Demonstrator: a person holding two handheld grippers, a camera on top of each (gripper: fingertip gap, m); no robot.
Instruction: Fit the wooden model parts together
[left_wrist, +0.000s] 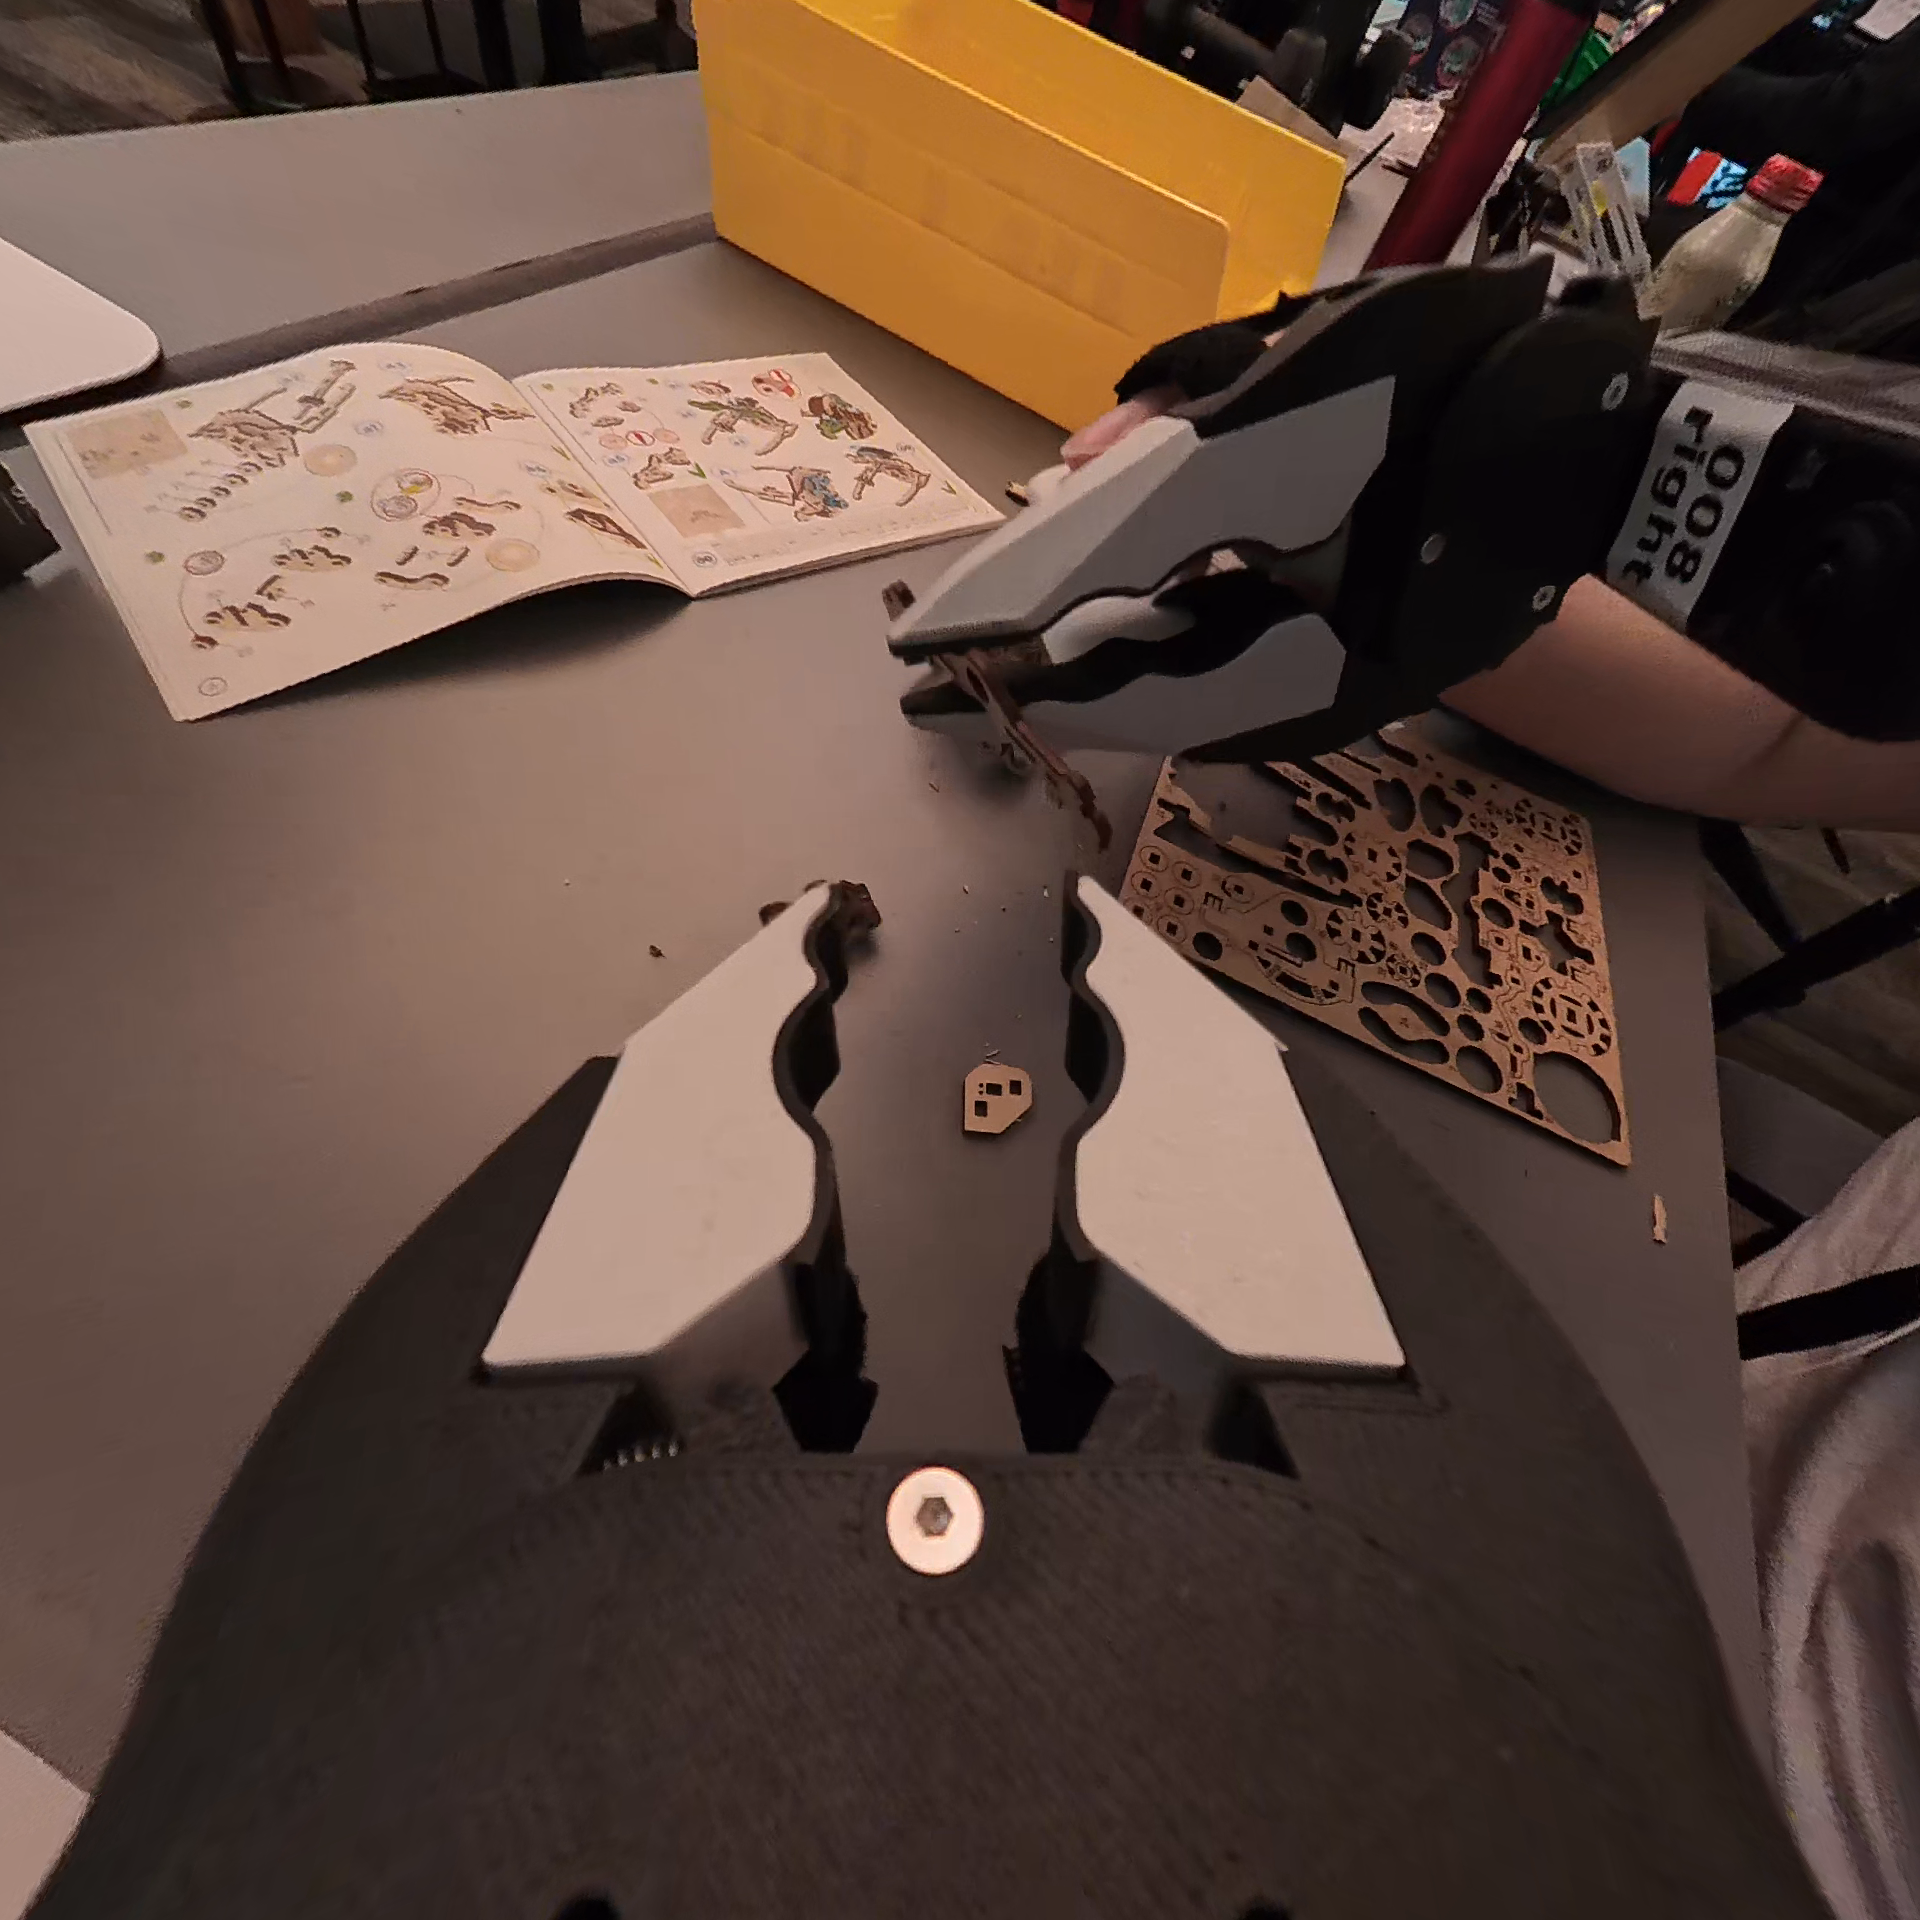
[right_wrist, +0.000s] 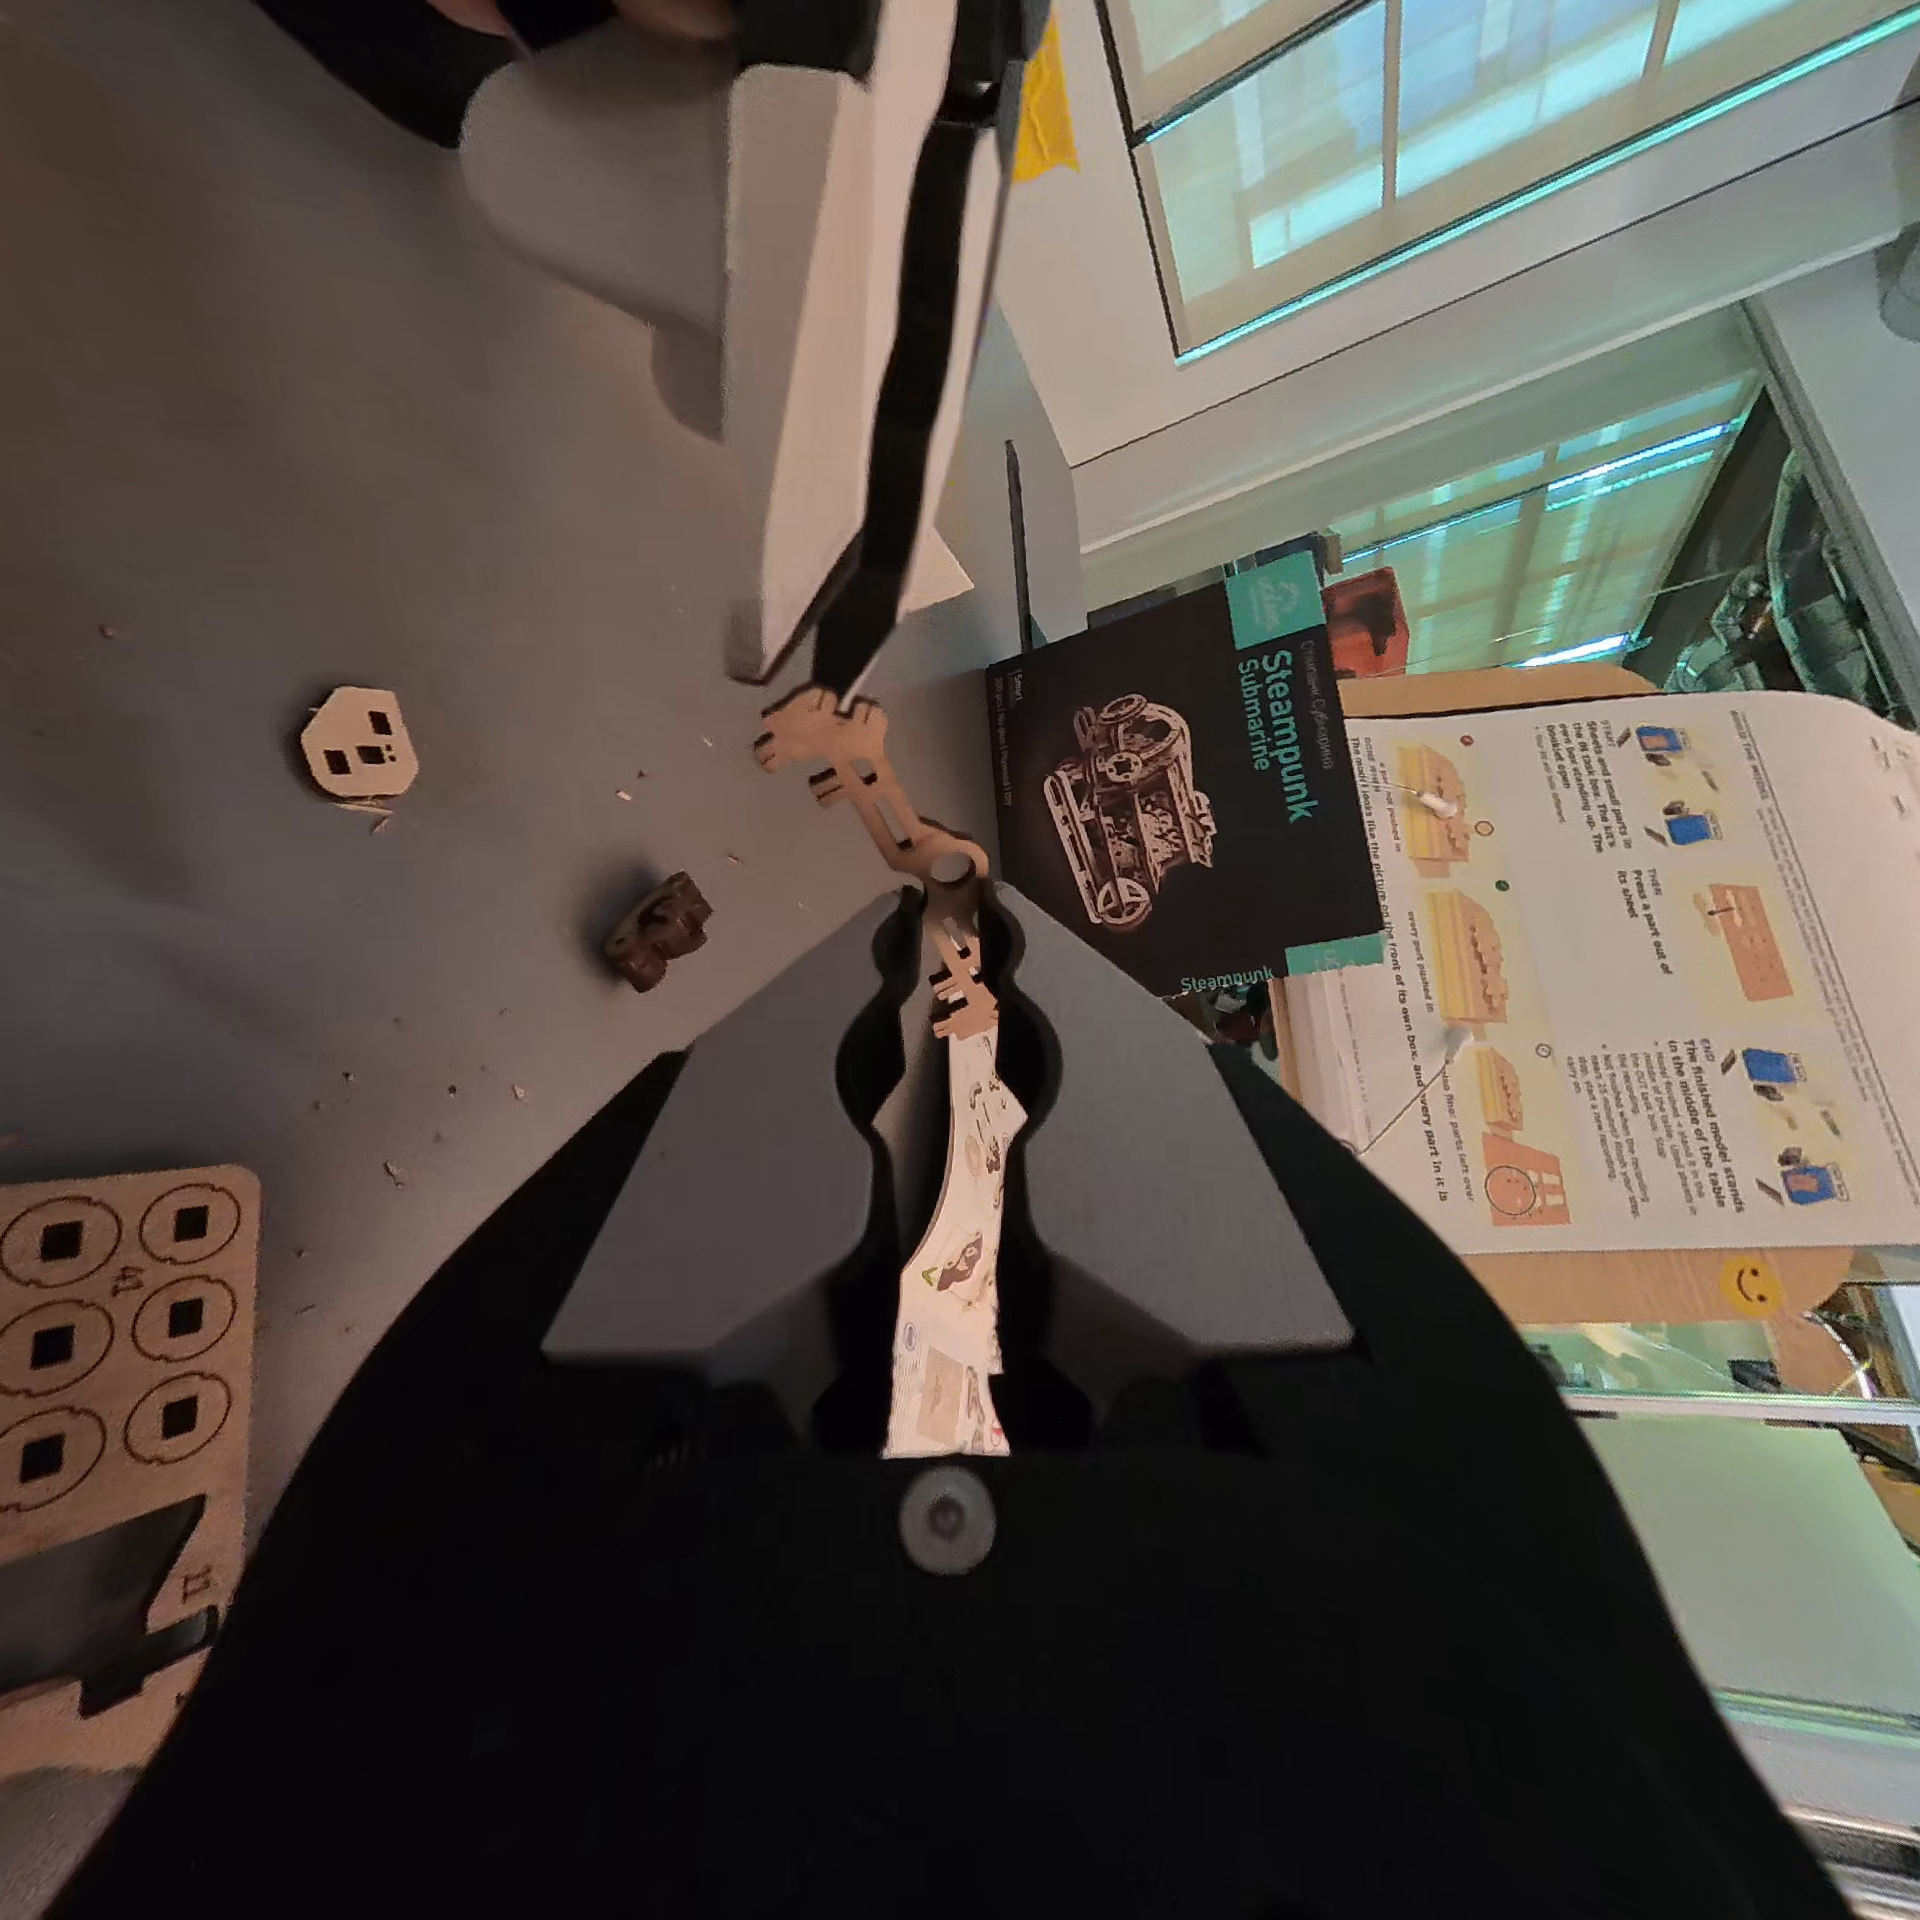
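Desk (left_wrist: 416, 831) notes: your right gripper (left_wrist: 940, 665) has its jaws pinching a long notched wooden strip (right_wrist: 883, 800), held above the surface near the open instruction booklet (left_wrist: 416, 499). Your left gripper (left_wrist: 951, 935) hangs with jaws spread; a small dark wooden assembly (left_wrist: 852, 909) sits by its left fingertip, whether touching you cannot tell. A small flat wooden piece (left_wrist: 995, 1099) lies between the fingers. The punched-out plywood sheet (left_wrist: 1403, 935) lies to the right. Yellow bin (left_wrist: 987, 208) at the back: contents hidden from view.
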